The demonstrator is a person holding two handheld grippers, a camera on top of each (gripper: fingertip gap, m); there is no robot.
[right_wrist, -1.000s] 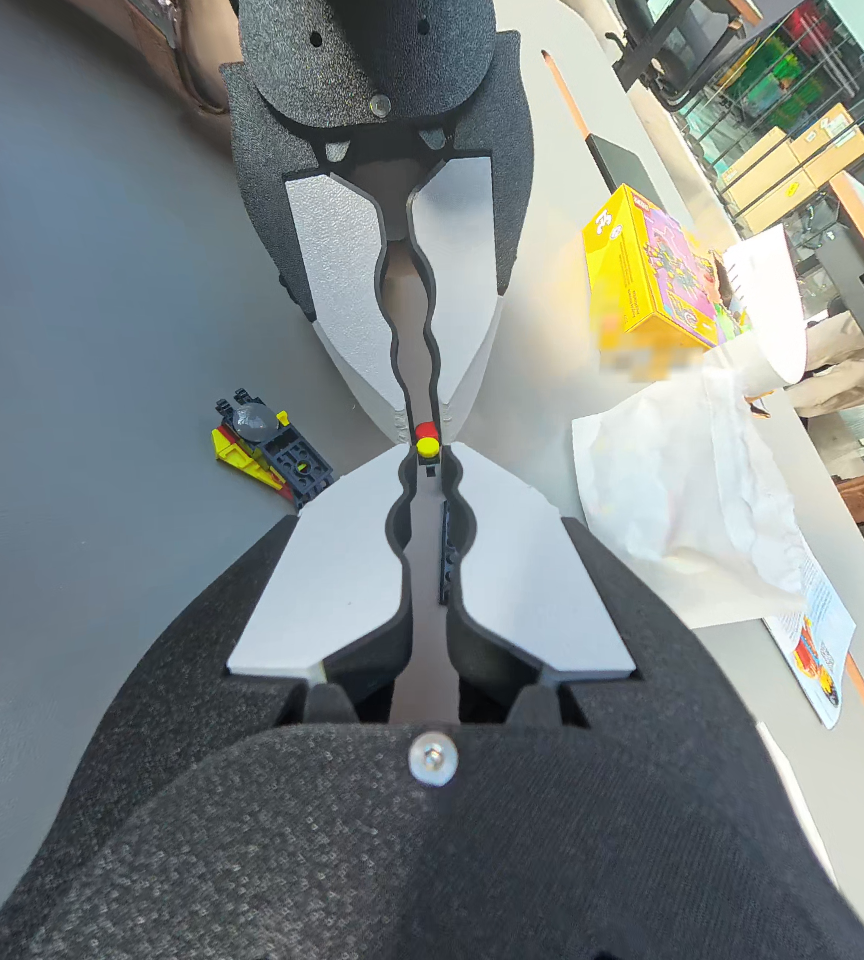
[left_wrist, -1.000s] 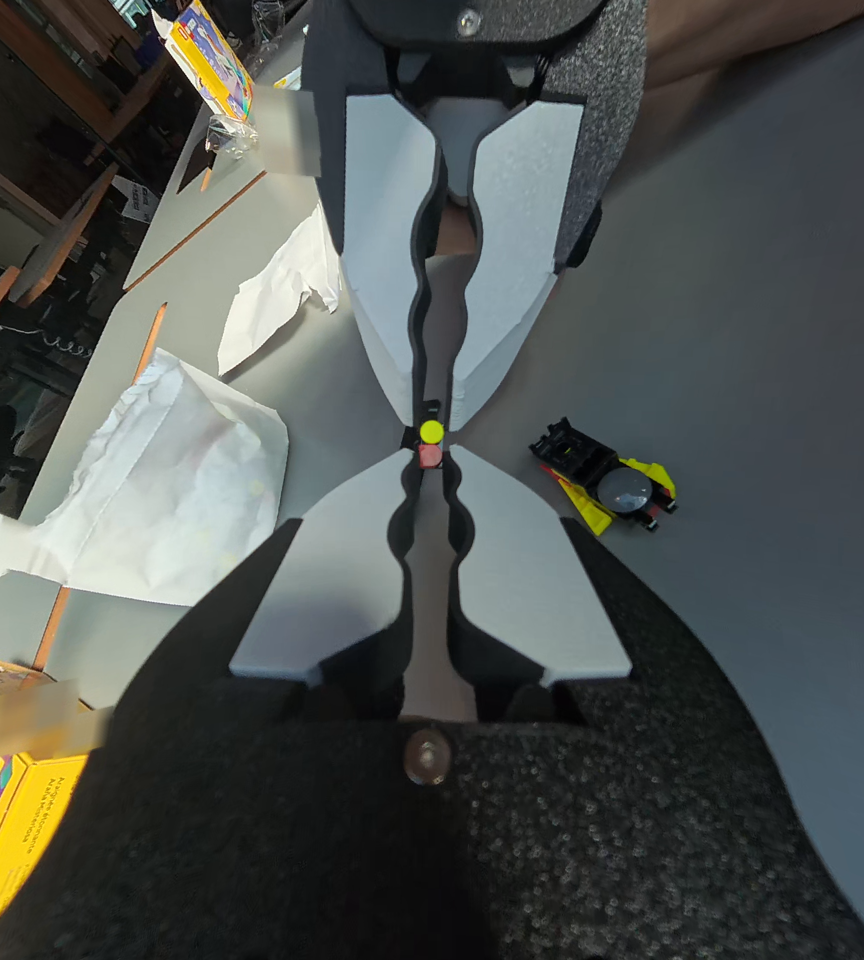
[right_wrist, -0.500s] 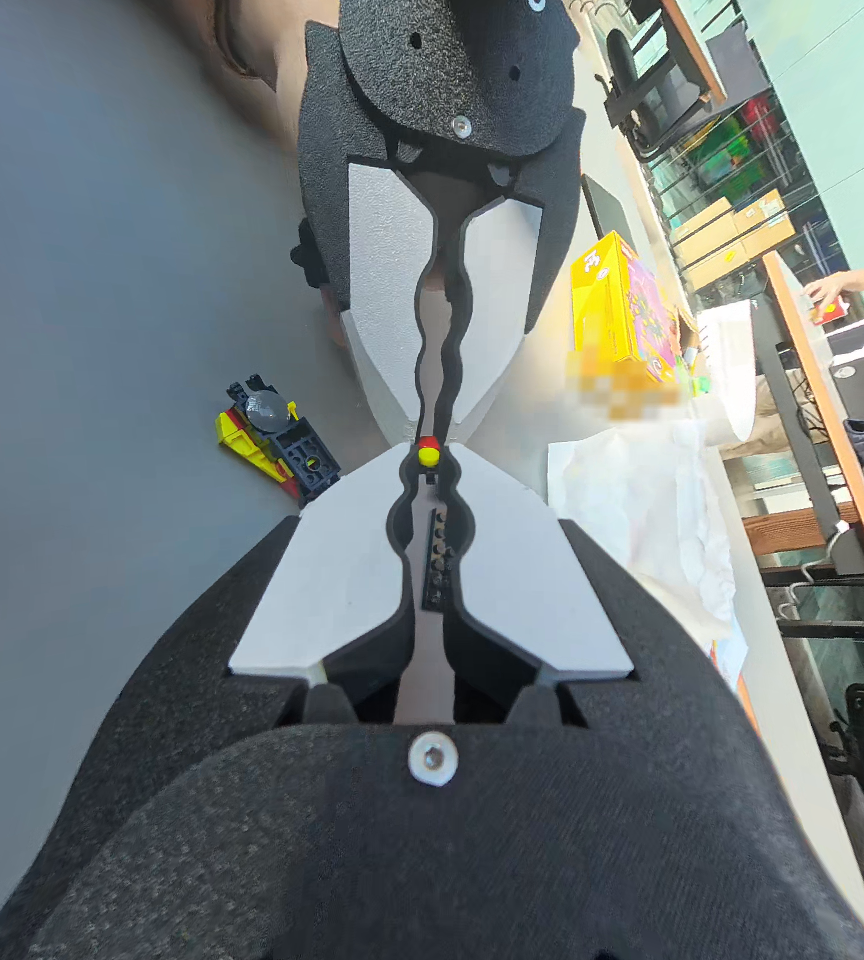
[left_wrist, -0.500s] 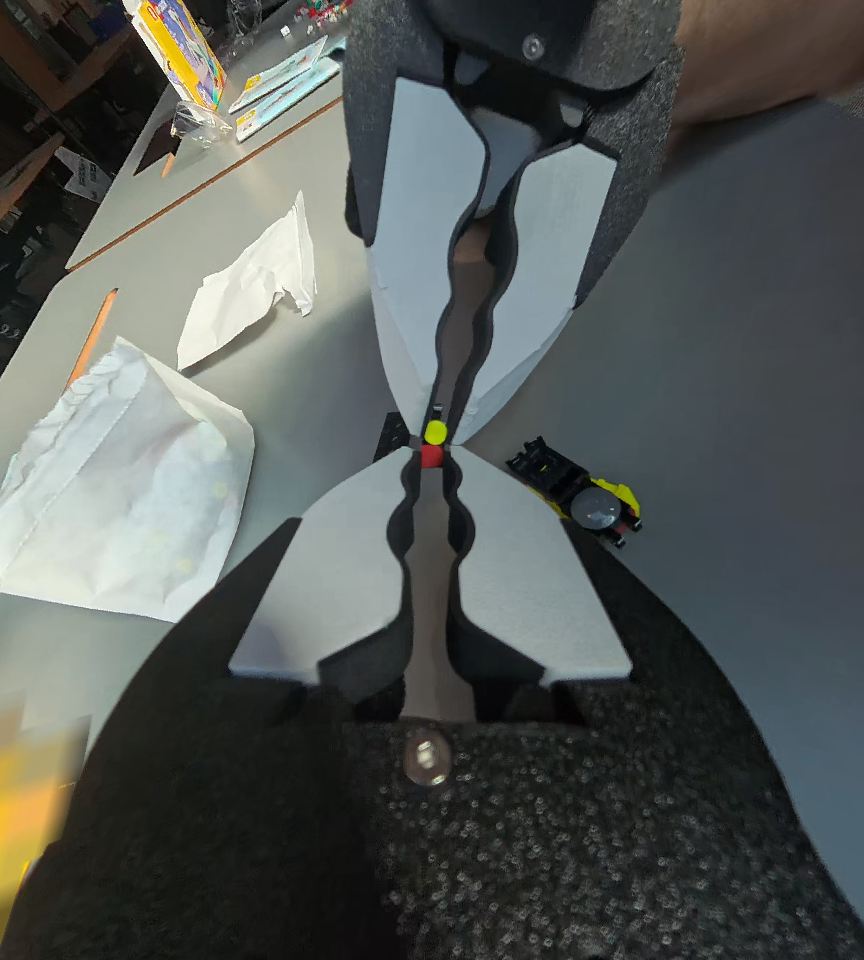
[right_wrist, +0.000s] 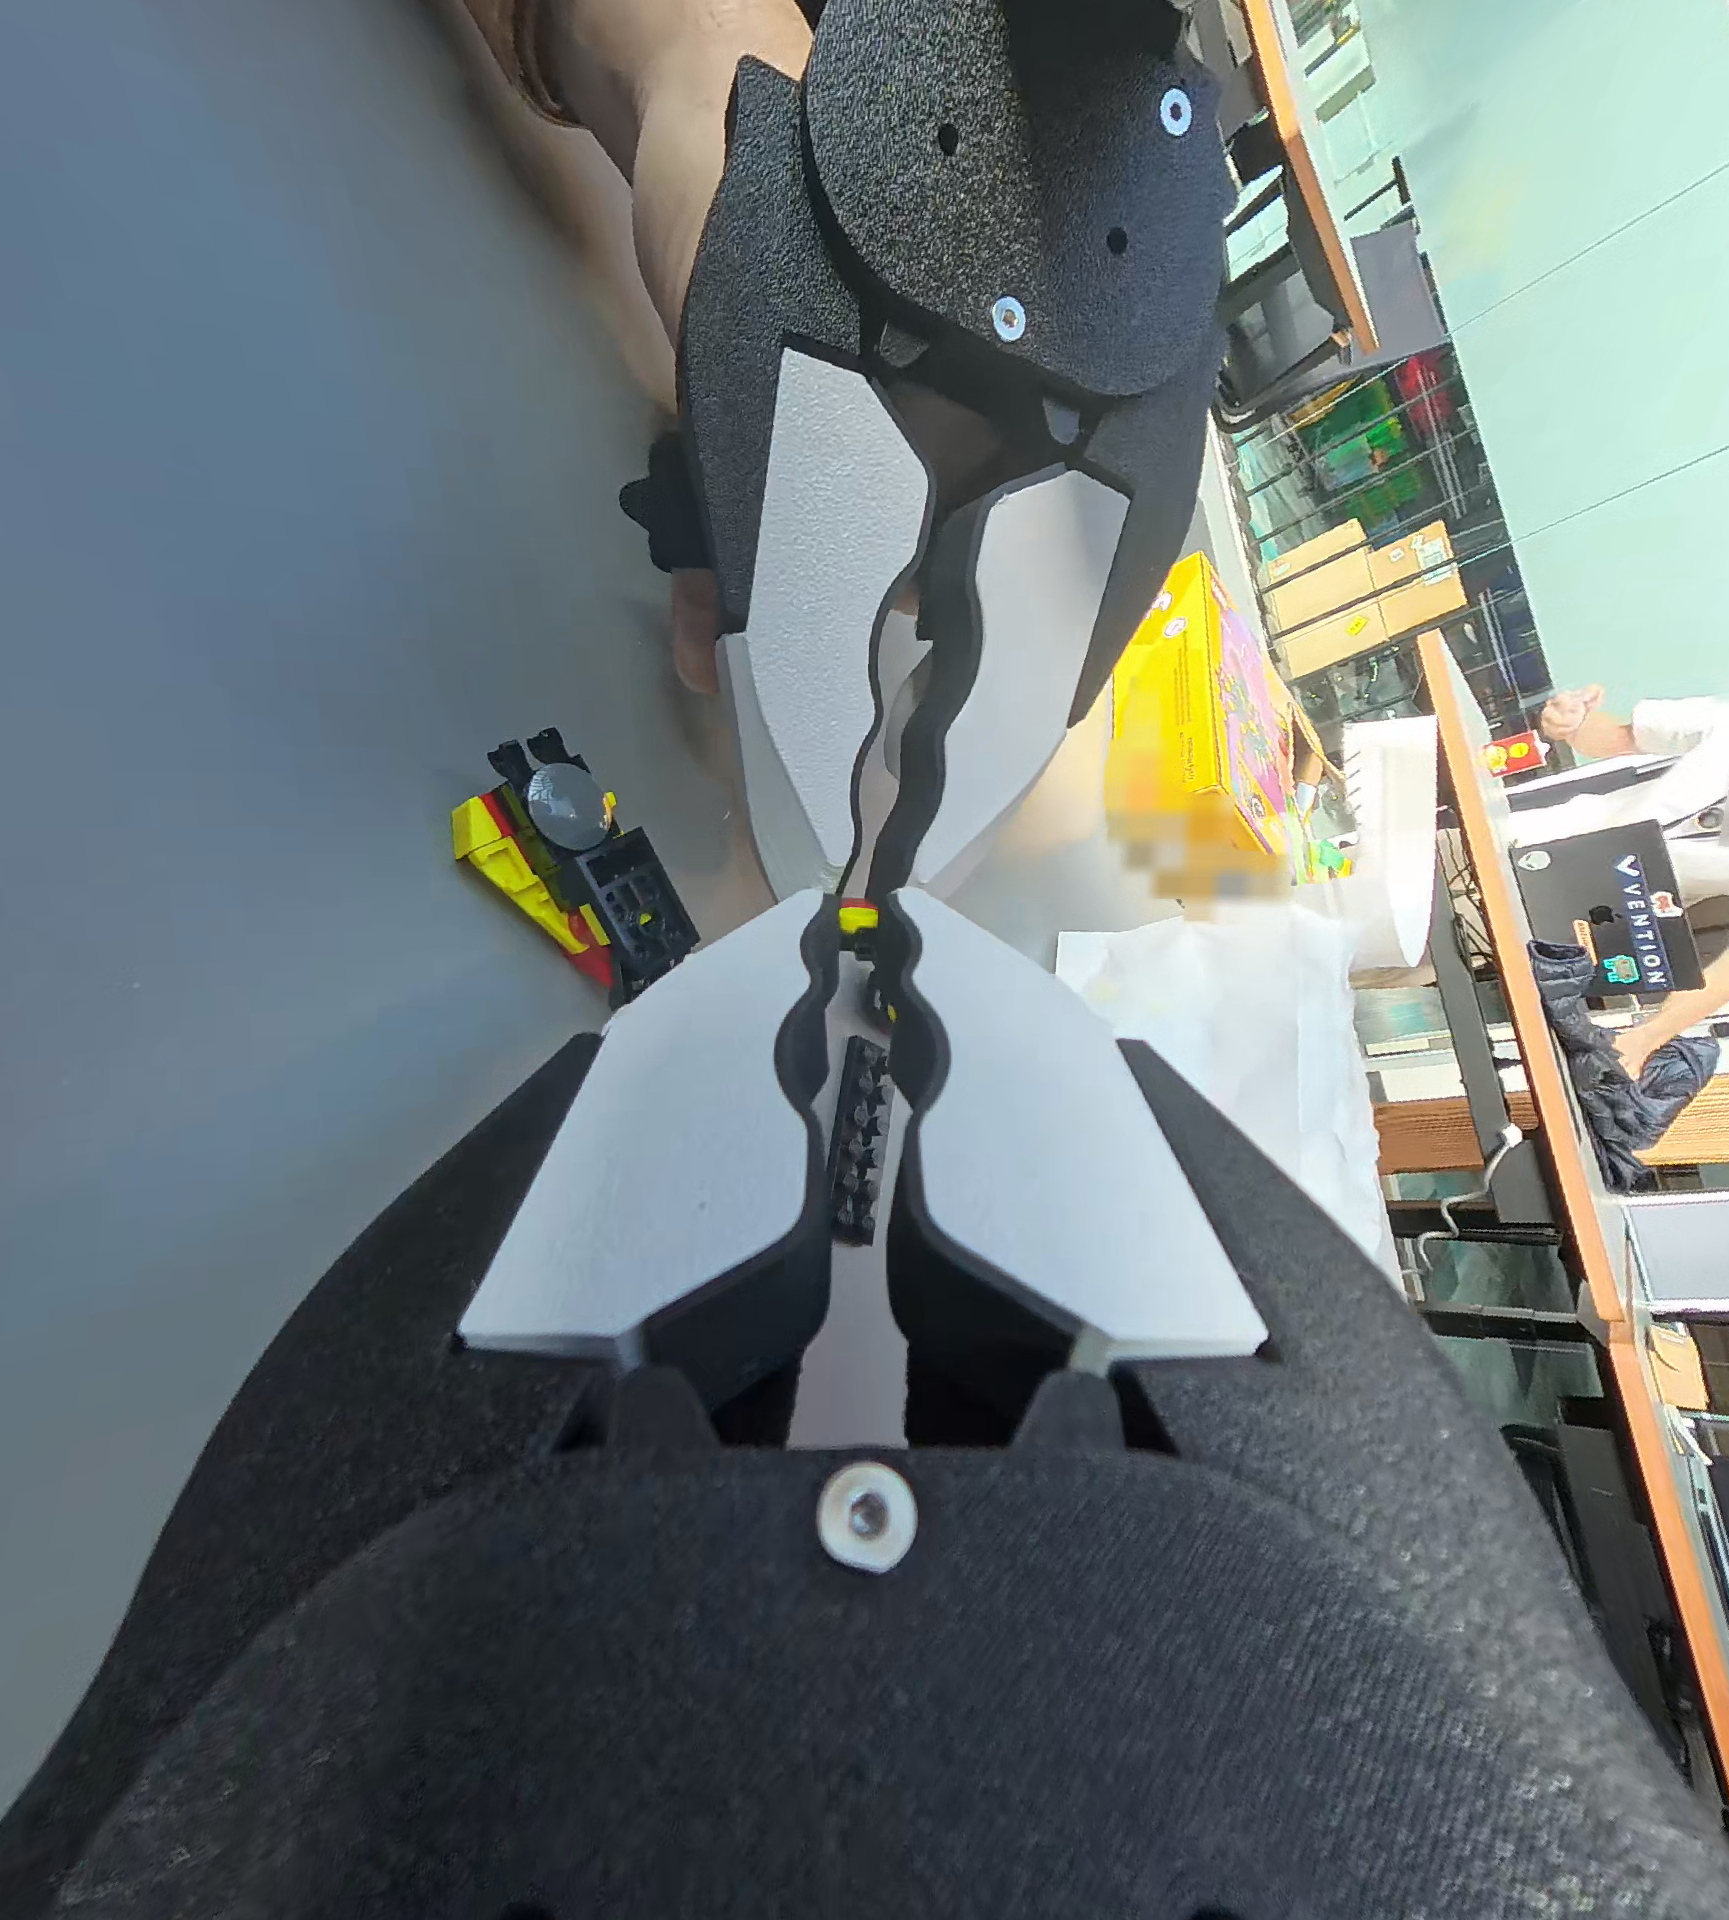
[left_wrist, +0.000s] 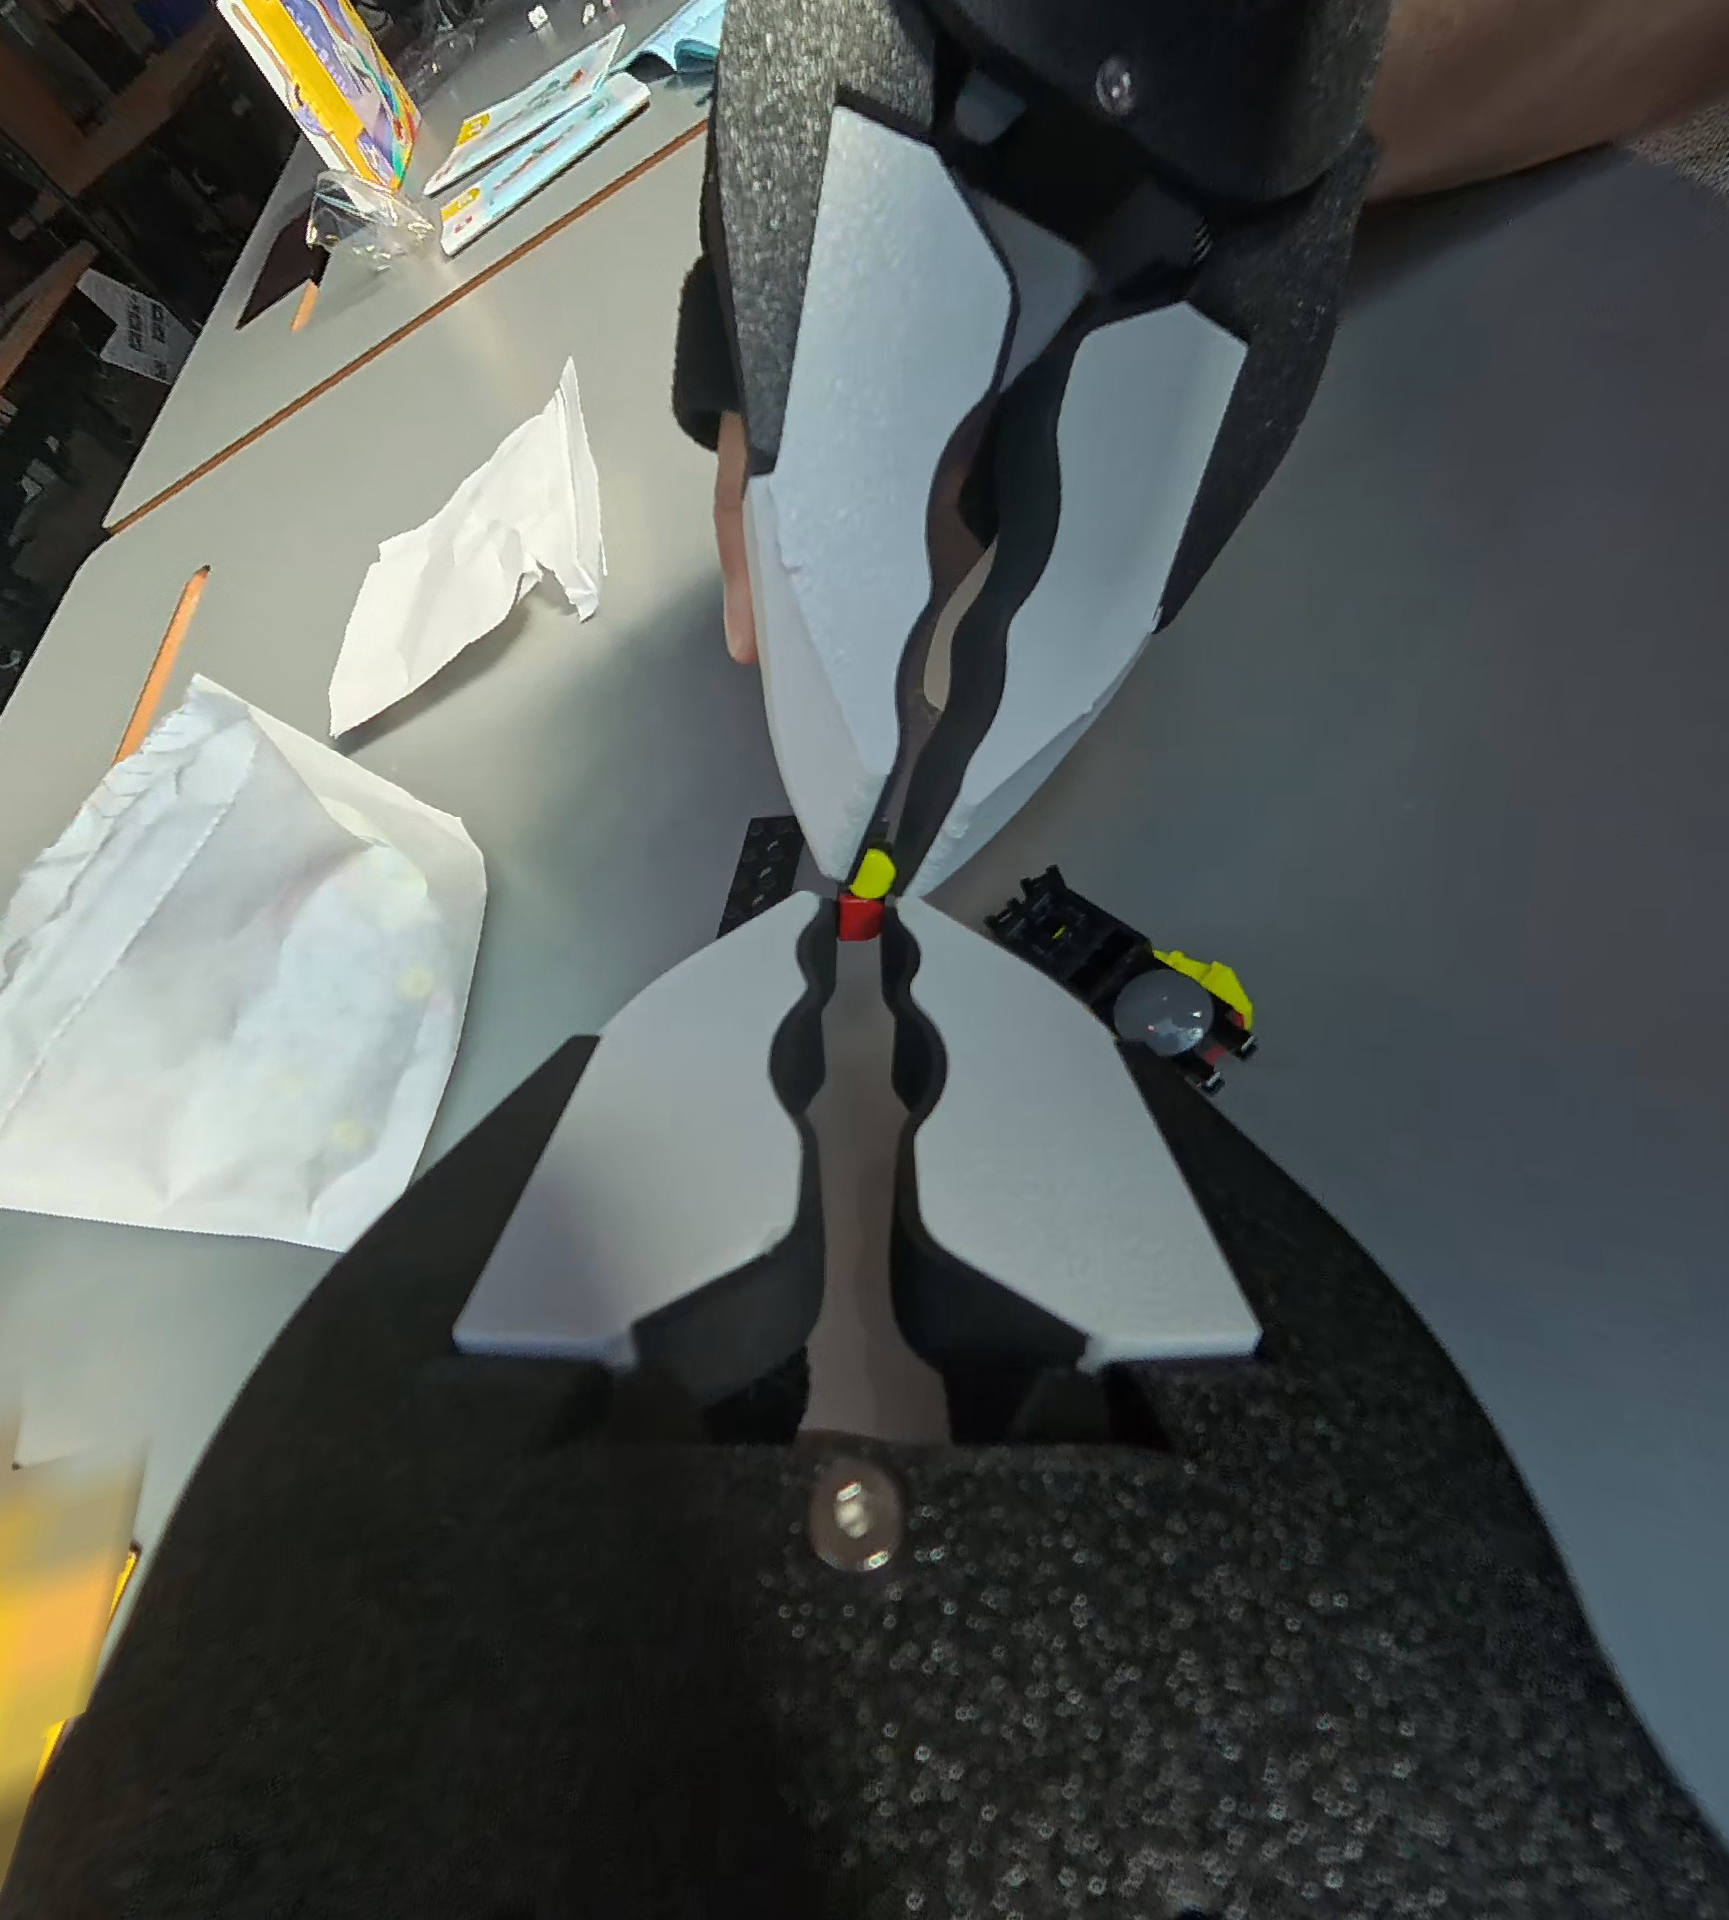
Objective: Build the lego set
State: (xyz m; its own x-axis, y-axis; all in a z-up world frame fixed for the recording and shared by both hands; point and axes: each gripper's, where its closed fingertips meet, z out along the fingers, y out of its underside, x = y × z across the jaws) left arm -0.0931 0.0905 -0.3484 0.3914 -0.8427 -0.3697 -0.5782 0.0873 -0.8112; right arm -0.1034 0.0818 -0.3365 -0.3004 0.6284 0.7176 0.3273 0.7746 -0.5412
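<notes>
Since a second ago both tools have rolled and swung; the partly built black, yellow and red lego model (left_wrist: 1135, 982) sits closer beside the left tool in its view, and more of the far desk edge shows. The two tools still meet tip to tip above the grey desk (left_wrist: 1514, 727).

Left gripper (left_wrist: 861, 918): fingers narrow, pinched on a small red round lego piece (left_wrist: 860, 920). Right gripper (right_wrist: 856, 921): fingers narrow, pinched on a small yellow round lego piece (right_wrist: 857, 916) that seems to sit on a small black part. Red touches yellow, so the step in hand looks like pressing one stud piece onto the other.

To do it well (judgement): keep both pieces square along one axis, push straight, no twist; the grip is at the very tips, so a skewed push could pop a piece out.

A long black studded lego plate (right_wrist: 858, 1143) lies flat on the desk under the right tool. The model rests on open desk, well apart from the edges.

Containers: crumpled white paper bag (left_wrist: 205, 987) near the desk's side edge, faint round shapes showing through, contents not identifiable. A smaller torn white paper bag (left_wrist: 486, 582) beyond it; inside hidden. Yellow cardboard lego box (right_wrist: 1203, 717) stands farther along, contents unseen.
</notes>
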